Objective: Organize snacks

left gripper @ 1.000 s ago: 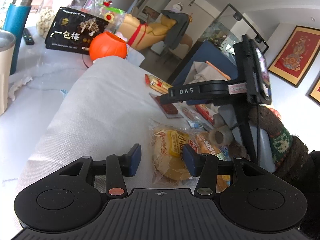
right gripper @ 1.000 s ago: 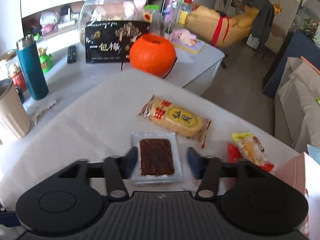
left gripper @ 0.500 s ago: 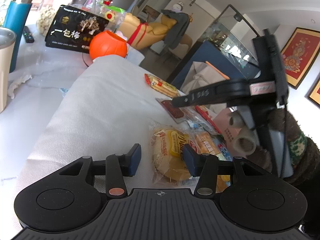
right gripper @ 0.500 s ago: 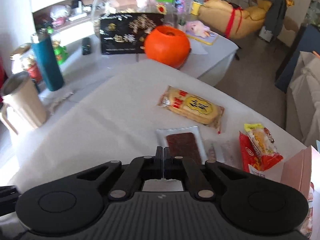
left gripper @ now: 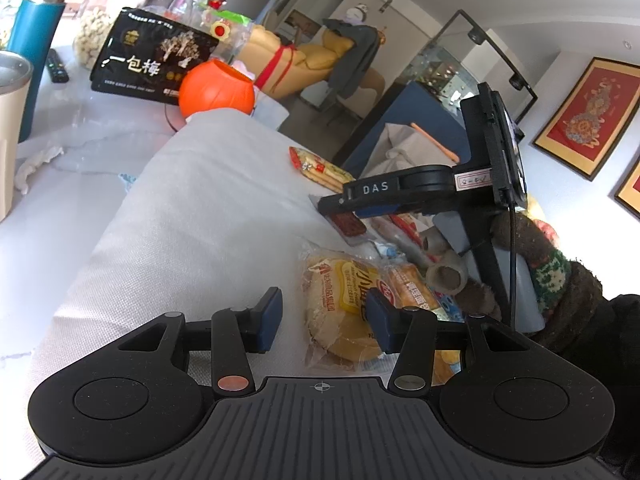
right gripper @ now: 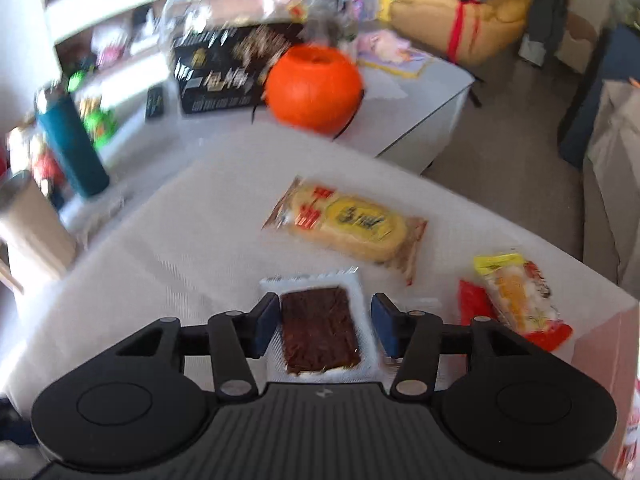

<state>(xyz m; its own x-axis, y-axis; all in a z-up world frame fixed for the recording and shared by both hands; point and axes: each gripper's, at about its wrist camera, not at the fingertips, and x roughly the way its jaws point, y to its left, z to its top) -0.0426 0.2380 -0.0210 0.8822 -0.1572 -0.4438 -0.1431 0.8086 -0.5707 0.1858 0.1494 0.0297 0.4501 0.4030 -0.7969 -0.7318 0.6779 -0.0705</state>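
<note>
right gripper (right gripper: 324, 326) jaws wide, straddling the flat clear pouch with a dark brown slab (right gripper: 318, 328) on the white woven cloth (right gripper: 192, 240); nothing gripped. left gripper (left gripper: 324, 322) also wide, empty, with the round yellow bread in a clear wrapper (left gripper: 340, 312) lying between its fingertips.

risks, as i read it:
- brown pouch is thin and flat on the cloth; closing too high likely pinches only film or slips off, too low bunches the cloth.
- right view is motion-blurred, so alignment is uncertain.
- left side is crowded: bread sits touching an orange-and-white snack packet (left gripper: 408, 288), so a grab could drag the neighbour.
- yellow-and-red crinkly packet (right gripper: 516, 296) lies near the cloth's far right edge; a bump could send it off.

containers:
- orange pumpkin-shaped bowl (right gripper: 314, 88), open top, contents not visible.
- large clear glass jar (left gripper: 132, 8) holding pale round snacks.
- black printed box (left gripper: 154, 58), closed.

long yellow biscuit pack (right gripper: 348, 228) lies loose mid-cloth, unsorted.
</note>
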